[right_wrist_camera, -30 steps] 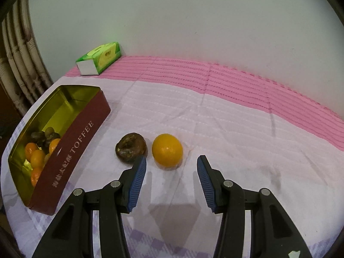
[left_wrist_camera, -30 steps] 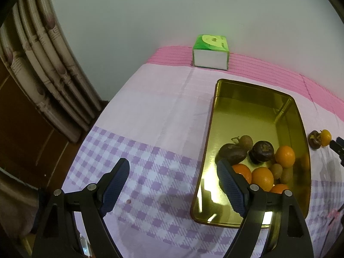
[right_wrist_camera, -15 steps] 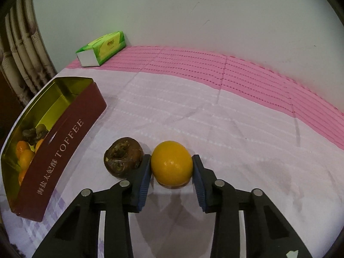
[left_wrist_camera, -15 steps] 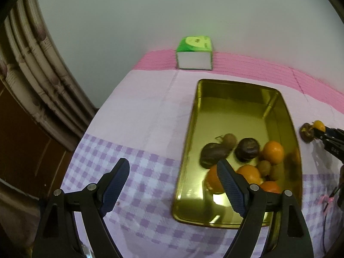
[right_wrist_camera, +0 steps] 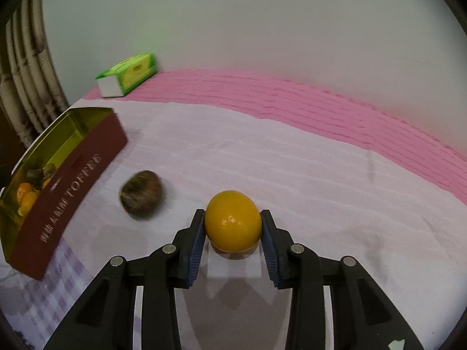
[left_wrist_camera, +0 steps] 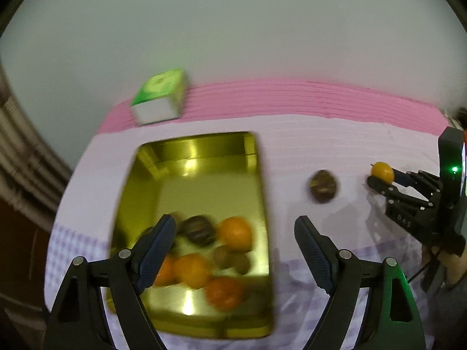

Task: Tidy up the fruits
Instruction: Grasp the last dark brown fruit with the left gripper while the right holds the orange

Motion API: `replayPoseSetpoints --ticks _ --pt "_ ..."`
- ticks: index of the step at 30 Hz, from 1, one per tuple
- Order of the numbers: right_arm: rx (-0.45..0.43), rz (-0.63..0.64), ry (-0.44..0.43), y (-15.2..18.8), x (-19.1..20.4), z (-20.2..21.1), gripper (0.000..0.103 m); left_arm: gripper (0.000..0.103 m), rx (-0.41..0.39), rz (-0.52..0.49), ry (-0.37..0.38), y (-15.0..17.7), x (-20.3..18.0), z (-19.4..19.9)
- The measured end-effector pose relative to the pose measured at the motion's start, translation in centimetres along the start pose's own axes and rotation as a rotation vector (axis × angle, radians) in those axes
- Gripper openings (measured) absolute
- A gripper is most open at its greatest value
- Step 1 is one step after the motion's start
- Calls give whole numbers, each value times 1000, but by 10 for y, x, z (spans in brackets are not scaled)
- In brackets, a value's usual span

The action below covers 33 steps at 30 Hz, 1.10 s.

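Pale quilted bedding with a pink ribbed band [right_wrist_camera: 306, 102] along the wall and a lilac check strip at the lower left of the frame serves as the work surface. At the left edge of the right wrist view stands a gold-lined rectangular tin with maroon sides marked TOFFEE [right_wrist_camera: 73, 183], already holding several oranges and dark brown fruits at its near end. A green and white tissue box [right_wrist_camera: 128, 74] sits at the upper left, against the wall.

In the lower centre of that view the right gripper [right_wrist_camera: 233, 233] is clenched on a round yellow-orange citrus fruit [right_wrist_camera: 233, 221], a blue pad pressing each side; the fruit looks barely lifted off the bedding, if at all. A wrinkled dark brown fruit [right_wrist_camera: 141, 194] lies loose between it and the tin, apart from both.

The left gripper [left_wrist_camera: 233, 250] stands released and empty over the tin's right rim in its own blurred view.

The step in hand looks like the pick of the citrus. Next comes a lift clear of the brown fruit and over the maroon wall, then a release above a bare part of the gold floor, with the brown fruit left to collect after
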State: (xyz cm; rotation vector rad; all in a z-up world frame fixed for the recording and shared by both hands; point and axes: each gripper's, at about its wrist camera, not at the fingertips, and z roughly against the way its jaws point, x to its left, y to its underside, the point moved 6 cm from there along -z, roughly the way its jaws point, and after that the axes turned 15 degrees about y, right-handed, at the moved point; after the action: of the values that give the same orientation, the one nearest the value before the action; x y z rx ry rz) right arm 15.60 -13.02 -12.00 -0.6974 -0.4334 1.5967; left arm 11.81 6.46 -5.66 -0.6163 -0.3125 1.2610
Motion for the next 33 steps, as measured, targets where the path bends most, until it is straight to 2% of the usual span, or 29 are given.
replayPoseSetpoints --ticks 7,11,16,24,29,31,33 --pt "2 -52 99 23 -52 13 34 84 49 -31 96 -15 -47 -42" --pt "18 -91 122 37 -74 16 34 83 70 -27 115 -19 -59 -59" --pt "34 -126 124 46 -83 11 34 82 99 4 131 -24 -68 -78" --pt "47 -142 111 48 -85 10 34 63 159 32 133 -27 -64 -109" --pt "48 -148 102 49 -90 10 34 62 168 25 137 -29 -67 -119" --pt "53 -146 99 50 -90 10 34 59 173 19 138 -31 -68 -123" --pt "56 -144 100 49 -89 8 34 52 181 23 143 -32 -68 -128"
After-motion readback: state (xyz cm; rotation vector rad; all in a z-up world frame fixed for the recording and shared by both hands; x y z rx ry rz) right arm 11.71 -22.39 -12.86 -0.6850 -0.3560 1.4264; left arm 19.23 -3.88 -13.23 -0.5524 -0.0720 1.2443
